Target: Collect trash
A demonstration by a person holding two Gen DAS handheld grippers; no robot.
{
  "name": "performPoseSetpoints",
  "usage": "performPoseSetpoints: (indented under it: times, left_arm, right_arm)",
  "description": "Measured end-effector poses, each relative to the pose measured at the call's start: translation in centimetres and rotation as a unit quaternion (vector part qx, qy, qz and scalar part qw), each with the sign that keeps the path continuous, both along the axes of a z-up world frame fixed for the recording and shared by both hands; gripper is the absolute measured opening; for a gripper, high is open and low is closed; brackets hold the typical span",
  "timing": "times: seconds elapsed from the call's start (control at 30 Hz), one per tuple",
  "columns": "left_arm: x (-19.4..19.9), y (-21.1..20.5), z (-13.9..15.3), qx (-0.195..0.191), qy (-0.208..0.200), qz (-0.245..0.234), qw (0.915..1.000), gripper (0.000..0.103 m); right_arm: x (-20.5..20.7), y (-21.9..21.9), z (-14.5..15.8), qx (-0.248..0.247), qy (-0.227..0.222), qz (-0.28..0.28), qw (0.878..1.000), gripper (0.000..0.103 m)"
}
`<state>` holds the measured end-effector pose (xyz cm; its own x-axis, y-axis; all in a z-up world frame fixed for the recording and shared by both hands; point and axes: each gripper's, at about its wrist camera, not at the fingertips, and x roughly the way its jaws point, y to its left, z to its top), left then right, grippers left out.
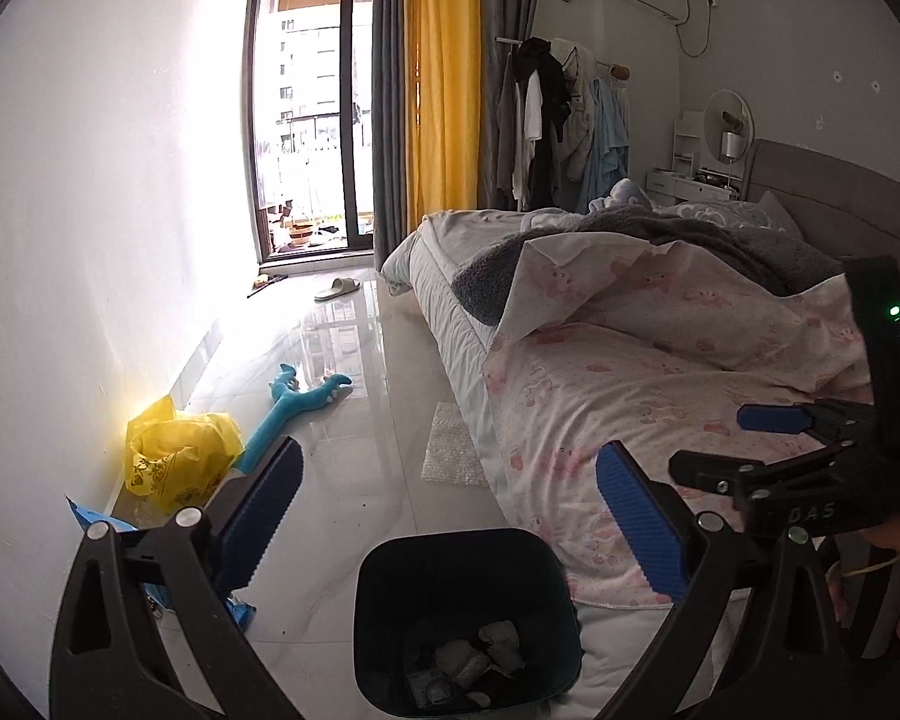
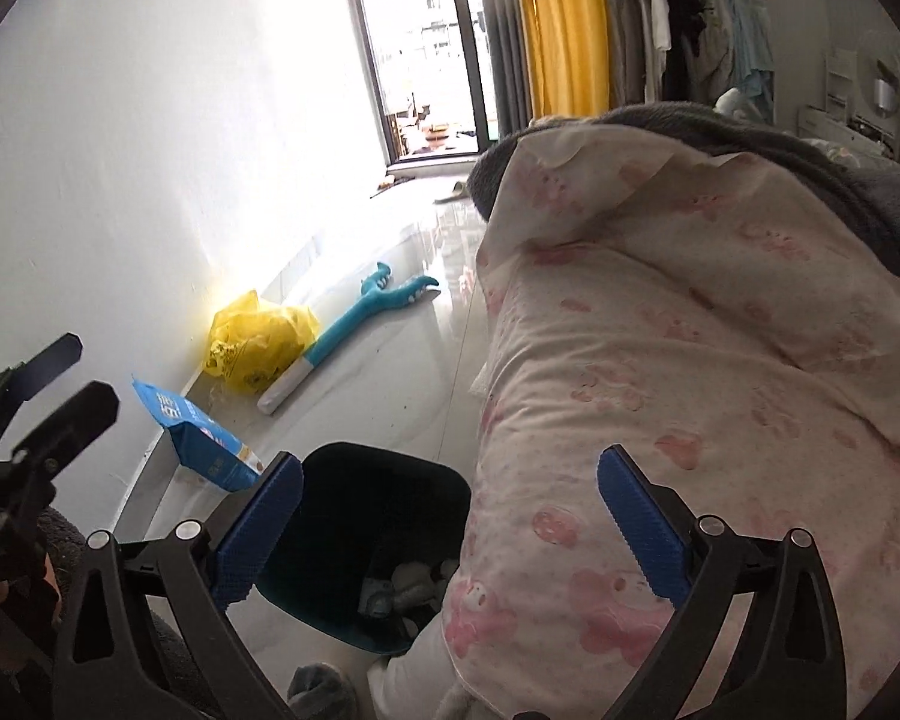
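Note:
A dark bin stands on the floor against the bed, with crumpled grey trash in its bottom. My left gripper hangs open above it, nothing between its blue pads. My right gripper is open too and empty, above the bin and the quilt's edge. It shows in the left wrist view at the right, held by a hand. The left gripper appears at the left edge of the right wrist view. On the floor by the wall lie a yellow plastic bag and a blue packet.
A bed with a pink-patterned quilt fills the right side. A blue plush toy and a sheet of bubble wrap lie on the glossy floor. A grey sock is near the bin. A slipper sits by the balcony door.

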<state>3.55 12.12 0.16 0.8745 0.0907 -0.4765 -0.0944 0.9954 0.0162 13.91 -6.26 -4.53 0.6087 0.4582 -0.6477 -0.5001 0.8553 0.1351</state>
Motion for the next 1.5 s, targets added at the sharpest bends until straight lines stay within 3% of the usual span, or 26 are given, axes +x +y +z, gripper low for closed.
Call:
performPoseSetpoints:
  times: [0.2,0.37,0.63,0.87,1.0,1.17,1.5]
  left_arm:
    - [-0.8,-1.6,0.3,0.009,0.004,0.006,0.9999,0.1]
    - [-1.4,-2.8,0.4,-0.005,0.001,0.003,1.0,0.1]
    - [-2.3,-5.5,0.3,0.001,-0.005,-0.02,0.9998,0.1]
    - [-3.7,-8.4,0.5,0.019,-0.018,-0.034,0.9991,0.1]
    - [-3.8,-8.9,0.3,0.016,-0.017,-0.037,0.999,0.1]
    - [-3.7,-9.3,0.3,0.011,-0.015,-0.039,0.9991,0.1]
    - [-3.5,-8.9,-0.3,-0.001,-0.007,-0.032,0.9995,0.1]
  right_arm:
    - [-3.4,-5.1,4.3,0.014,-0.073,-0.045,0.996,0.1]
    - [-5.7,-9.8,6.5,-0.006,-0.118,-0.096,0.988,0.1]
    - [-10.8,-17.1,6.8,0.02,-0.135,-0.153,0.979,0.1]
    - [-12.4,-20.4,6.2,0.026,-0.145,-0.163,0.975,0.1]
    - [-12.0,-20.1,5.2,0.016,-0.131,-0.141,0.981,0.1]
    - [-12.7,-19.6,5.0,0.011,-0.144,-0.113,0.983,0.1]
    - [-13.1,-19.9,5.1,0.033,-0.141,-0.089,0.985,0.1]
